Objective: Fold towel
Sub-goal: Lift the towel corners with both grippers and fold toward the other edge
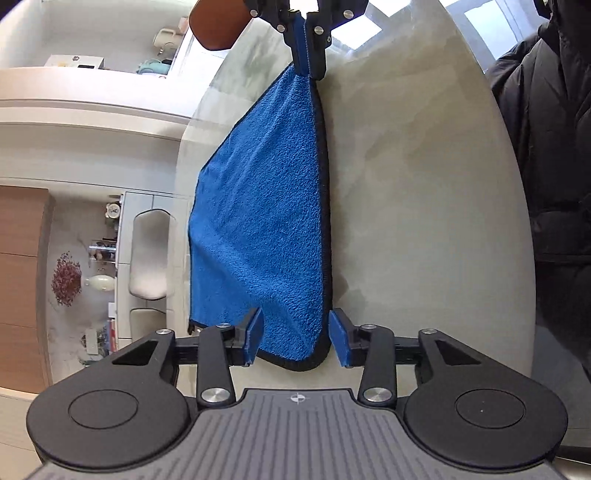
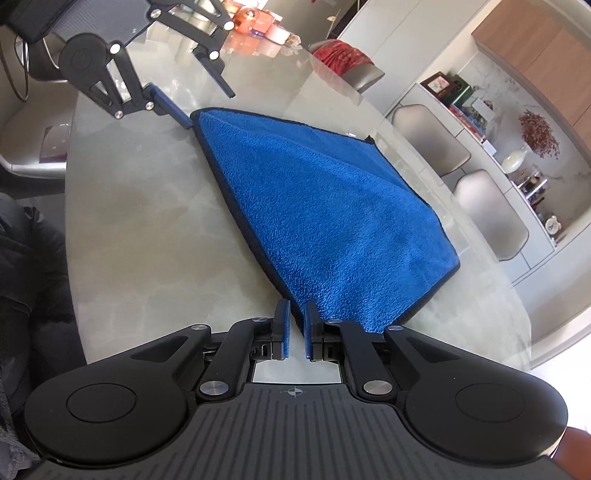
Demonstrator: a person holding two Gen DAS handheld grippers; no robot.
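Observation:
A blue towel (image 1: 258,229) with a dark hem lies on the pale stone table (image 1: 424,221); it also shows in the right wrist view (image 2: 332,214). My left gripper (image 1: 297,338) is open, its blue pads on either side of the towel's near corner. My right gripper (image 2: 294,325) is shut on the opposite corner of the towel and holds it slightly raised. In the left wrist view the right gripper (image 1: 309,55) shows at the top, pinching the far corner. In the right wrist view the left gripper (image 2: 199,107) stands open at the far corner.
The table (image 2: 147,206) is oval with a curved edge. Grey chairs (image 2: 491,218) stand along its far side by white shelves with ornaments. A person in a dark jacket (image 1: 546,147) is at the table's near side. Boxes and red items (image 2: 266,33) sit at the table's far end.

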